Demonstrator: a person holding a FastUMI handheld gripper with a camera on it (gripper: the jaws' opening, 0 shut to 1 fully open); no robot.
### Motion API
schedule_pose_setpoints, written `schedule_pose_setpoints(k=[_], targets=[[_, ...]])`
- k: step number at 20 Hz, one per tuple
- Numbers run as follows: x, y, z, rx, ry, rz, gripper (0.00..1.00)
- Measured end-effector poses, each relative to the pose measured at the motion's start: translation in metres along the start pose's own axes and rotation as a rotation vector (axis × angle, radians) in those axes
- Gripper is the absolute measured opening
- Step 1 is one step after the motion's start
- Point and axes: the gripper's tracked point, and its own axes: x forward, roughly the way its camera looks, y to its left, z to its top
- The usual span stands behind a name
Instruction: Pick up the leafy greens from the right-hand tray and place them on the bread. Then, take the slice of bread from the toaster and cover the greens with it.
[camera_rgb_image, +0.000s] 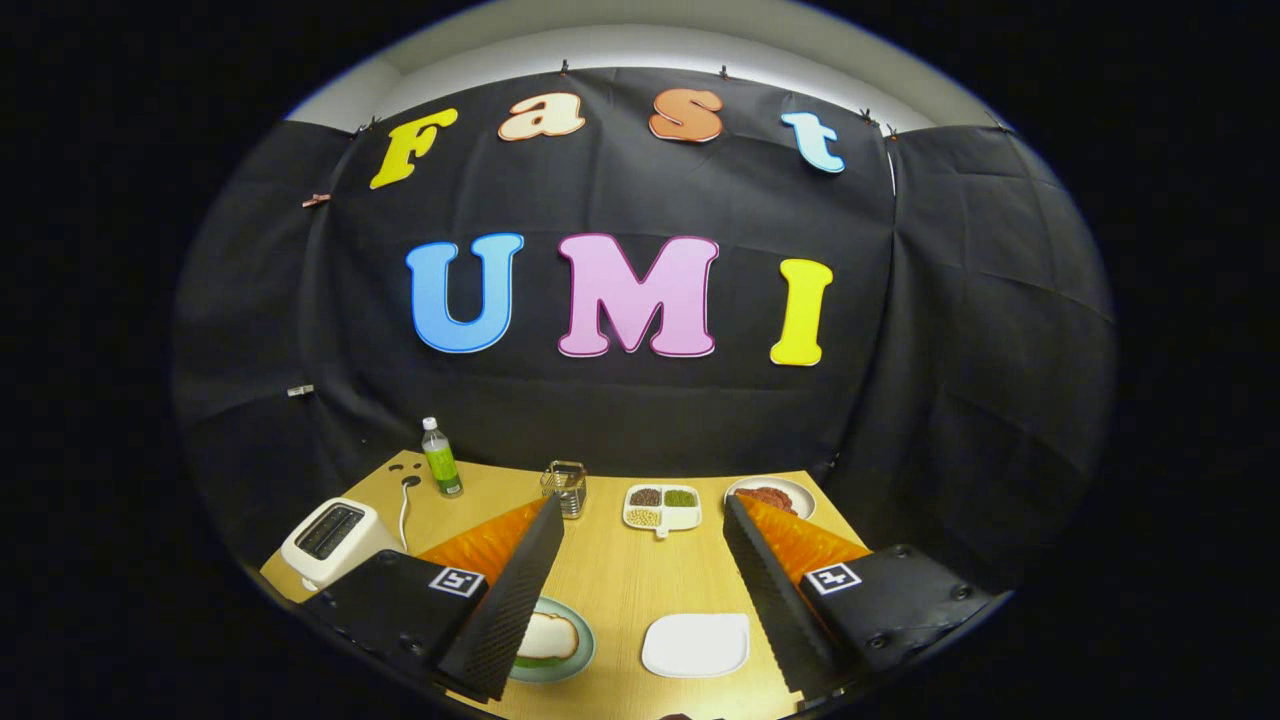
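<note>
Bread (548, 636) lies on a green-rimmed plate (580, 655) on the worktop (620, 580), just beside my left finger. A white tray (697, 645) sits between my fingers, near the right one. My hand-held gripper (640, 610) hangs with its fingers wide apart, holding nothing. Off to the left stands the white toaster (330, 540); beyond it is a green bottle (440, 458). Ahead lie a wire holder (566, 487), a divided dish (662, 507) and a plate of red food (770, 496).

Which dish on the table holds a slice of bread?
The round green-rimmed plate beside the left finger, jaws open; the white tray is bare, the divided dish holds grains.
</note>
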Motion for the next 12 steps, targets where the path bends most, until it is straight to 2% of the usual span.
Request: schedule_pose_setpoints(k=[4, 12], targets=[[-0.012, -0.019, -0.001, 0.004, -0.017, 0.043, 0.99], [-0.004, -0.039, -0.016, 0.008, 0.002, 0.093, 0.99]])
